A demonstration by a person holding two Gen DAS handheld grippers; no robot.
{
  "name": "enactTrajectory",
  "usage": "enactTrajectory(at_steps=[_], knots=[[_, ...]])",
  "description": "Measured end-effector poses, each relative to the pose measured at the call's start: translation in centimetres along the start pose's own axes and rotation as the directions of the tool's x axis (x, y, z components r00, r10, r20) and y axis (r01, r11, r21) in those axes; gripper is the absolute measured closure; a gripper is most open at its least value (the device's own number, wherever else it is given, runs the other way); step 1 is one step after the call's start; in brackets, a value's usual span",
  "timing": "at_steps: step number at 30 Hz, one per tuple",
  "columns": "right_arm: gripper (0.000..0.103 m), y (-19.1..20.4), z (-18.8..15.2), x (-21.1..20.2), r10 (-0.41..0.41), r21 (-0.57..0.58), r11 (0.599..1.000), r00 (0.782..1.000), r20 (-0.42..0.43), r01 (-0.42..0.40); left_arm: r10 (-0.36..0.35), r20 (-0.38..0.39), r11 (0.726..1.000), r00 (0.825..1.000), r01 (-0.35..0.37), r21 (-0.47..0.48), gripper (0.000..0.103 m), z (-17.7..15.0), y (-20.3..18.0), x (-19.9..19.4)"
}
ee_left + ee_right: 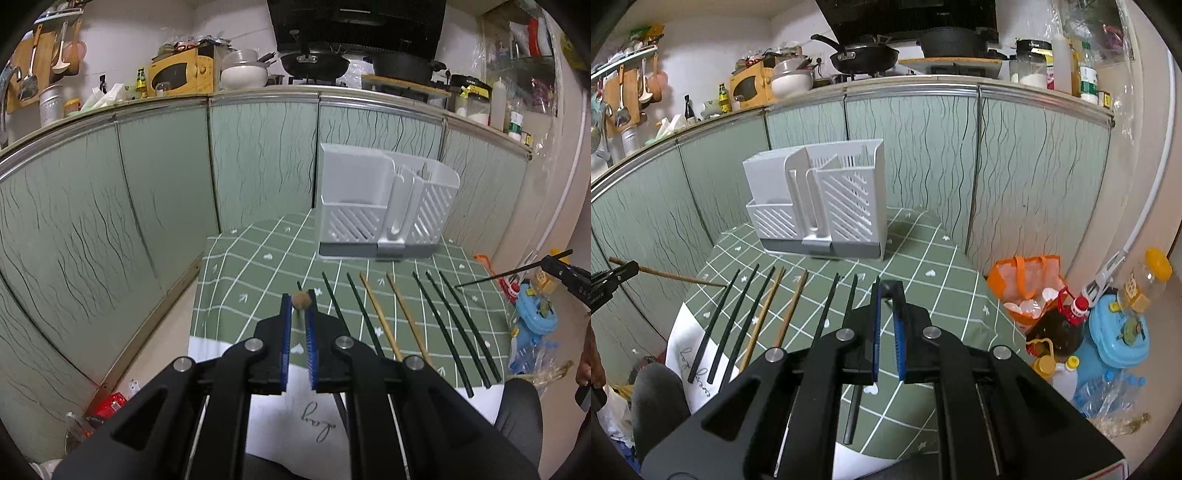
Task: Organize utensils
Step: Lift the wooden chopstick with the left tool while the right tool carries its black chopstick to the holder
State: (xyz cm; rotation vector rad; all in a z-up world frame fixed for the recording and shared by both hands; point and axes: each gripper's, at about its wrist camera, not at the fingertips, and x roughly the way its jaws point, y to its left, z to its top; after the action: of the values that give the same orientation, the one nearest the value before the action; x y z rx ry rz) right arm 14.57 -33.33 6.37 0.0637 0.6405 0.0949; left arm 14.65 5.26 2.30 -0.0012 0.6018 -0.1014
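Note:
My left gripper (300, 301) is shut on a wooden chopstick (301, 300), seen end-on between the blue pads; in the right wrist view that chopstick (668, 276) sticks out from the left gripper (617, 275) over the table's left edge. My right gripper (885, 288) is shut on a dark chopstick (886, 301); in the left wrist view that chopstick (495, 276) pokes out from the right gripper (554, 263) at the right. Several dark chopsticks (448, 328) and two wooden ones (380, 319) lie in a row on the green checked tablecloth (258, 273). A white slotted utensil holder (384, 206) stands at the table's back.
Green cabinet fronts (166, 192) wall in the table at left and behind. An orange bag (1027, 284), oil bottles (1060, 325) and a blue container (1115, 332) crowd the floor to the right. A white paper sheet (295, 413) lies under the cloth's near edge.

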Motion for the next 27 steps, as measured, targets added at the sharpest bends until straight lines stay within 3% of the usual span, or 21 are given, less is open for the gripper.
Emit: enactTrajectory(at_steps=[7,19,27], knots=[[0.097,-0.4,1.2,-0.1,0.010,0.008,1.000,1.000,0.021,-0.010,-0.009,0.045,1.000,0.999,0.009,0.013,0.094,1.7,0.0,-0.2],[0.097,-0.7,3.4,0.6,0.017,0.011,1.000,0.999,0.044,-0.018,-0.035,0.058,0.999,0.998,0.033,0.035,0.095,3.5,-0.1,0.4],[0.097,-0.8,5.8,0.0,0.042,0.011,0.999,0.997,0.069,-0.043,-0.068,0.078,0.997,0.995,0.064,0.044,0.095,6.7,0.1,-0.2]])
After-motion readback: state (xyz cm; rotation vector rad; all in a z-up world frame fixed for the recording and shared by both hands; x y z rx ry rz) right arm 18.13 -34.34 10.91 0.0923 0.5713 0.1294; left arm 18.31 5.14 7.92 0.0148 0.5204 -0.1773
